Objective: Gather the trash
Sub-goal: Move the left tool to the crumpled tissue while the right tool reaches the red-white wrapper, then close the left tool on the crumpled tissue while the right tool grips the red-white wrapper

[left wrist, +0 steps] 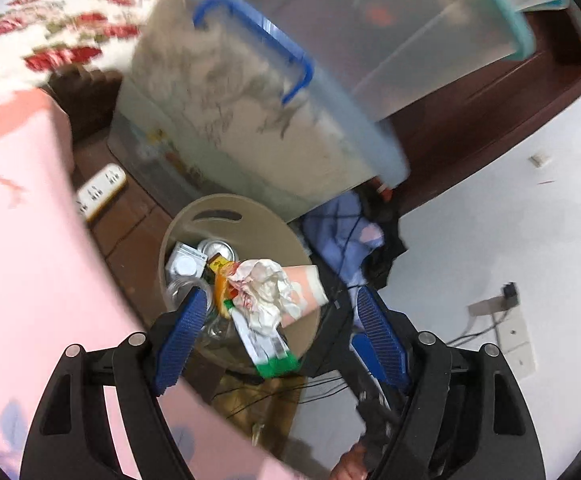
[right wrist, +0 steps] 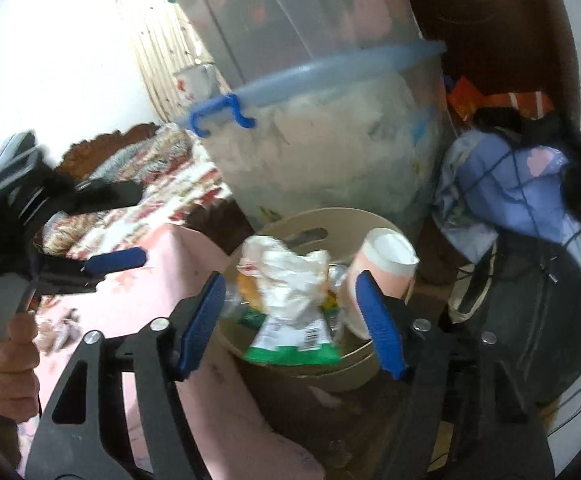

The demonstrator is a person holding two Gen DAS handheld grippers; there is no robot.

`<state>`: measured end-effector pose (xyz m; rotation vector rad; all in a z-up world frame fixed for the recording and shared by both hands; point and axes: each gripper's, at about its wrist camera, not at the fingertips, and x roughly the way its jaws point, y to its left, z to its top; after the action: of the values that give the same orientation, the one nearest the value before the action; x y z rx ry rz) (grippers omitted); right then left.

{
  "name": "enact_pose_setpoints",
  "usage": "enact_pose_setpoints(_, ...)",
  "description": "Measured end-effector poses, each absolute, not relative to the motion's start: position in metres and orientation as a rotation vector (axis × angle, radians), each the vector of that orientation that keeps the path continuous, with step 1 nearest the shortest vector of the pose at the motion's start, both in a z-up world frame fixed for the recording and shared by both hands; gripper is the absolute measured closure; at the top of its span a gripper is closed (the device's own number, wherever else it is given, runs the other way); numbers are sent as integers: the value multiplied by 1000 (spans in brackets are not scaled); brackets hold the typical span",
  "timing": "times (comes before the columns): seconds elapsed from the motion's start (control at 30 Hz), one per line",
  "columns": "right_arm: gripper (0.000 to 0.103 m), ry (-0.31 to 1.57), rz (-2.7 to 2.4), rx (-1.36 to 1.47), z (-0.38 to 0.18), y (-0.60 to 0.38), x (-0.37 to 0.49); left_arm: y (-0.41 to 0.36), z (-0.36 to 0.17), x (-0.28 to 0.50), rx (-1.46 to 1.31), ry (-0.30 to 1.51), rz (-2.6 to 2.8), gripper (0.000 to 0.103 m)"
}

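— So where's the trash?
— Heaped in the tan bin [left wrist: 250, 216], frame centre, on dark wood floor [left wrist: 130, 216]. Storage tub [right wrist: 330, 152] behind, pink cloth [left wrist: 22, 240] left.
— Grippers?
— Left gripper [left wrist: 278, 320] and right gripper [right wrist: 290, 312] both spread, empty.

Left tongs [left wrist: 278, 320] spread empty above tan bin [left wrist: 250, 216], crumpled paper [left wrist: 266, 288] topping trash
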<state>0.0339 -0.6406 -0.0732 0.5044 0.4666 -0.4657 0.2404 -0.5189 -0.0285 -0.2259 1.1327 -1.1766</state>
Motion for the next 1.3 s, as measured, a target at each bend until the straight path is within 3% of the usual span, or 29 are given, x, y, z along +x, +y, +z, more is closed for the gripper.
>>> enact_pose_setpoints(0.2,45,483,-320,498,-50,-596,47,-407,-15,217,-257,1025,-1126,30)
enact_pose_setpoints(0.4,46,589,-89,560,-48,-542,101,-285,-17,217,-211,935,-949,30)
enact_pose_setpoints(0.53,44,707,36,533,-60,-491,168,-219,-24,260,-181,862,-649,26)
enact_pose_setpoints(0.87,30,897,59,400,-100,-392,298,-203,-81,362,-240,1036,-466,22)
enact_pose_setpoints(0.97,30,929,27,305,-109,-370,318,-205,-94,366,-219,1061,-468,28)
enact_pose_setpoints(1.0,30,939,25,281,-111,-365,322,-206,-93,364,-200,1039,-467,40)
enact_pose_setpoints(1.03,34,960,32,252,-116,-356,325,-207,-95,361,-172,1037,-479,43)
enact_pose_setpoints(1.17,79,943,64,176,-113,-334,309,-199,-96,343,-148,1033,-512,52)
enact_pose_setpoints(1.3,82,945,99,196,-108,-319,282,-182,-95,312,-160,1045,-545,53)
